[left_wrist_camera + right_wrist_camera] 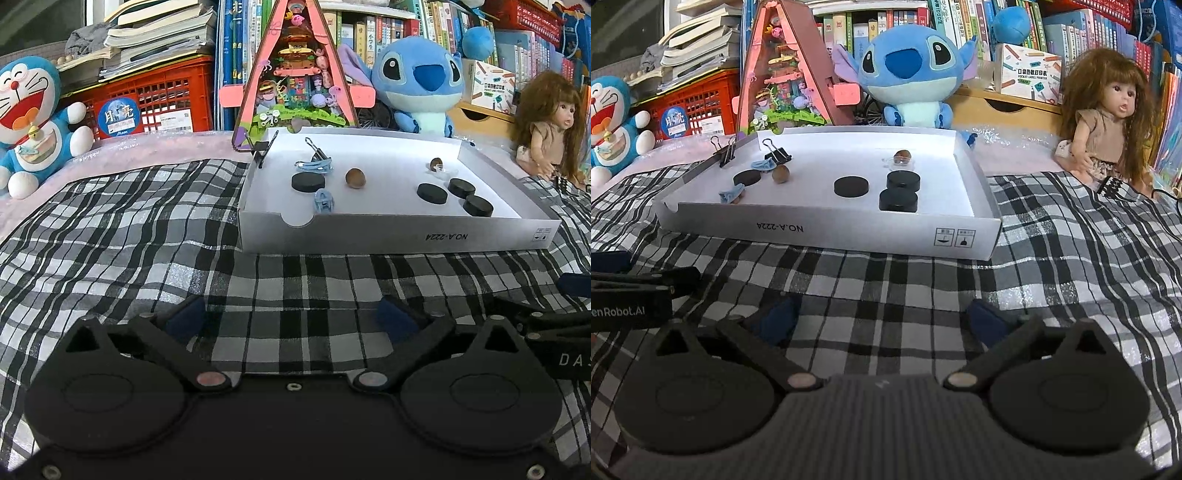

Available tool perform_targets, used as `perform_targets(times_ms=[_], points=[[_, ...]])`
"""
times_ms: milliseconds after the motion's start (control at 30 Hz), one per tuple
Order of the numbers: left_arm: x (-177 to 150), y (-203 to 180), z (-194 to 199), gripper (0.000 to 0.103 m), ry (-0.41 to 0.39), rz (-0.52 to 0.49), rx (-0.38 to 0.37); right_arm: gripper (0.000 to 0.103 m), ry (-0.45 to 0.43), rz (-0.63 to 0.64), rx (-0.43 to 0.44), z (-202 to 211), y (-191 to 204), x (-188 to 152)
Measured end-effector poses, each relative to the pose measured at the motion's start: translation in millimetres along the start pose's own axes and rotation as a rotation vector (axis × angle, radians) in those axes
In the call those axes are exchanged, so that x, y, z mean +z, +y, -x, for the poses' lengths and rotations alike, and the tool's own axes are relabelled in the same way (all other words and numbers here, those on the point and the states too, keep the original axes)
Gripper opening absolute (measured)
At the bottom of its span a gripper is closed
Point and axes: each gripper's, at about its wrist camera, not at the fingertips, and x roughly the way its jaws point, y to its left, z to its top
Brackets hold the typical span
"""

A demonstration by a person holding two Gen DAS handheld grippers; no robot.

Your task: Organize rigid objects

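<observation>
A shallow white box (399, 236) (827, 232) lies on the checked cloth ahead of both grippers. Inside it are several black discs (308, 182) (851, 186), two brown nuts (355, 178) (780, 172), light blue clips (324, 200) (731, 194) and a black binder clip (318, 157) (775, 152). Another binder clip (263, 147) (726, 149) grips the box's left wall. My left gripper (291, 317) is open over bare cloth, short of the box, nothing between its blue pads. My right gripper (882, 314) is likewise open and holds nothing.
Behind the box stand a pink triangular toy house (295, 74), a blue plush (908, 70), a Doraemon plush (29, 122), a doll (1108, 122), a red crate (155, 99) and bookshelves. The other gripper's body shows at each view's edge (631, 295).
</observation>
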Motion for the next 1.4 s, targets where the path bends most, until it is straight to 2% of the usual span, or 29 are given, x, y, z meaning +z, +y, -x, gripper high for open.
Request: perform_targets(times_ms=[1400], points=[[0.2,-0.4,-1.9,0.103,0.004,-0.002,0.004,0.103,0.001,-0.008,0.006,-0.4,-1.4,-0.3]])
